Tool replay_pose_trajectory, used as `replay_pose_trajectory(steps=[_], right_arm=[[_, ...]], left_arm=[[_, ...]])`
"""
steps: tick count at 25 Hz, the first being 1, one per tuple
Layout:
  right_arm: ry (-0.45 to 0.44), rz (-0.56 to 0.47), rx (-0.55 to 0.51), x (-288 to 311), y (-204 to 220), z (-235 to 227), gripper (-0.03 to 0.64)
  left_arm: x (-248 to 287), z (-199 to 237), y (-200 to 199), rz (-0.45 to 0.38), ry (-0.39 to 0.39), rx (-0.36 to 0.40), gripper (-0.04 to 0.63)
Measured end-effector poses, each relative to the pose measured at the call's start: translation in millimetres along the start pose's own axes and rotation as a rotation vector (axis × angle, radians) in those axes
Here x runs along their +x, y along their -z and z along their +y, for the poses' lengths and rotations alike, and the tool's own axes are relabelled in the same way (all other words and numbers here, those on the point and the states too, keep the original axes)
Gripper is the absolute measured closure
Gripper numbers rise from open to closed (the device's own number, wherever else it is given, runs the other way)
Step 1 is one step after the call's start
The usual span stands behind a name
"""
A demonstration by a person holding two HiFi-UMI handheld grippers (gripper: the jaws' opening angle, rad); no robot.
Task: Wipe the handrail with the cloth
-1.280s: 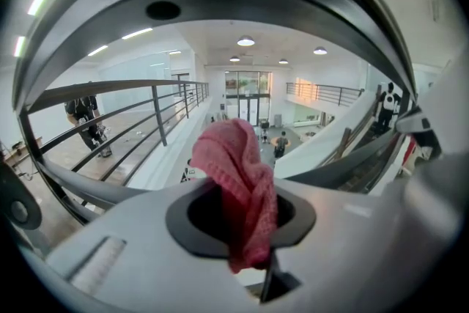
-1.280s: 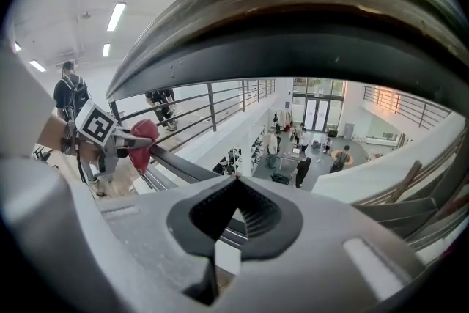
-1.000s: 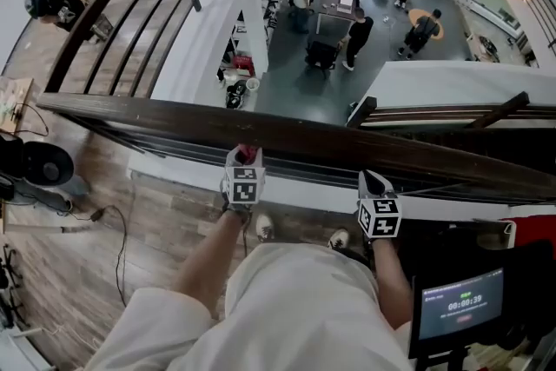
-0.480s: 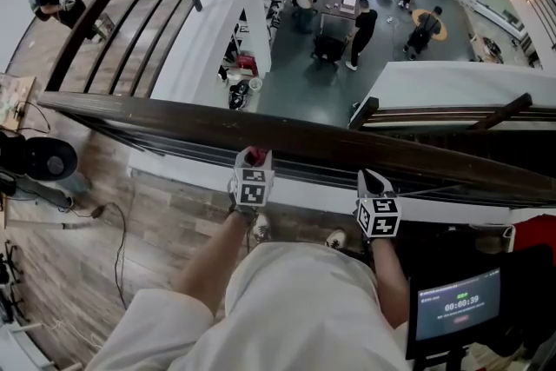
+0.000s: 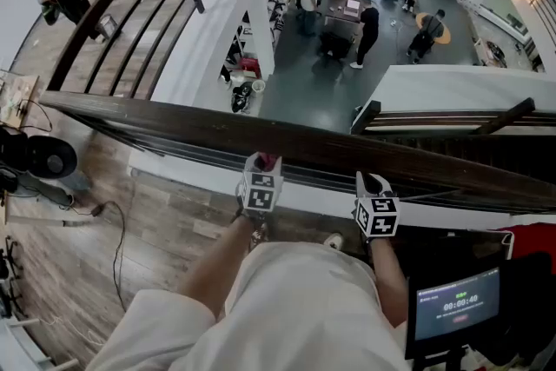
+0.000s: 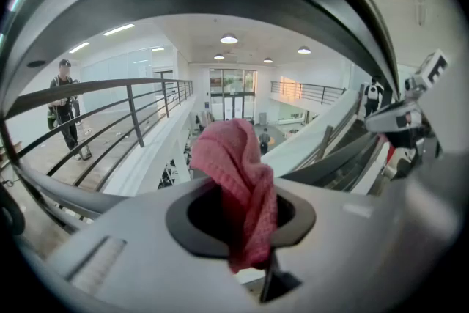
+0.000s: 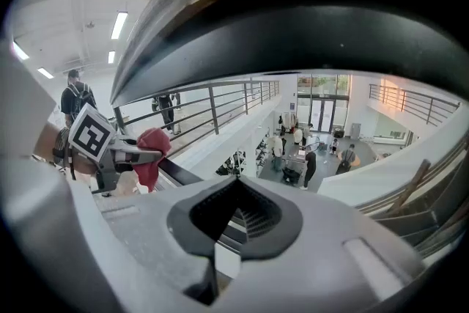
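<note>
An upper gallery with a plank floor [image 5: 130, 221] looks out over an atrium, where a few people [image 5: 369, 22] stand far below. The left hand-held gripper [image 5: 263, 162] is clamped on a pink-red cloth [image 6: 236, 172], which bunches up out of its jaws and sits against the near edge of the dark wooden handrail [image 5: 174, 124]. Its own view shows the rail arching just overhead. Over the last second this gripper has slid to the right along the rail, narrowing the gap to the right hand-held gripper [image 5: 372, 181]. That one has kept its place at the rail's near edge, jaws drawn together on nothing.

The shift reads as a wiping stroke under way, left to right. The stretch between the two grippers seems next, and the long run of rail to the left looks untouched as far as can be judged. A timer screen [image 5: 456, 304] glows near right.
</note>
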State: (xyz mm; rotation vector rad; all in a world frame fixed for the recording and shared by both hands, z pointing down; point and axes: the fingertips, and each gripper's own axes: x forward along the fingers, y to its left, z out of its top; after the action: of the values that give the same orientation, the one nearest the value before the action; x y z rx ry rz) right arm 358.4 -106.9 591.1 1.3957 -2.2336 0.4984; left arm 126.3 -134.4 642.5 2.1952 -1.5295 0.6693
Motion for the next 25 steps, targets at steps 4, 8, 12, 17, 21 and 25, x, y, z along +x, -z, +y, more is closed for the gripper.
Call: replay_pose_trajectory(steps=[4,8,12,17,21,25], right_arm=[[-0.014,-0.002,-0.001,2.2,-0.3,-2.7,0.614],[-0.032,-0.002,-0.009,2.8,0.5,-8.1,0.614],[-0.057,0.008,-0.035,0.9,3.6,-15.8,0.614],[-0.078,0.018,-0.034,-3.1,6.2,-24.4,0.614],[-0.094,0.022,-0.036,-7.7,10.3,-35.0,0.614],[-0.112,0.028,-0.044,-12.8,13.8,-44.5,0.614]], left_arm=[[0.5,-14.3,-4.6,0.006,0.015,-0.004,0.508],[2.9,-30.5,-7.3,0.012,0.023,-0.023,0.508],[9.0,-53.7,-13.0,0.013,0.039,-0.015,0.508],[16.9,-80.1,-16.3,0.020,0.058,-0.016,0.508],[21.7,-103.9,-22.1,0.019,0.075,-0.001,0.508],[27.8,-119.6,-24.1,0.017,0.075,-0.004,0.508]])
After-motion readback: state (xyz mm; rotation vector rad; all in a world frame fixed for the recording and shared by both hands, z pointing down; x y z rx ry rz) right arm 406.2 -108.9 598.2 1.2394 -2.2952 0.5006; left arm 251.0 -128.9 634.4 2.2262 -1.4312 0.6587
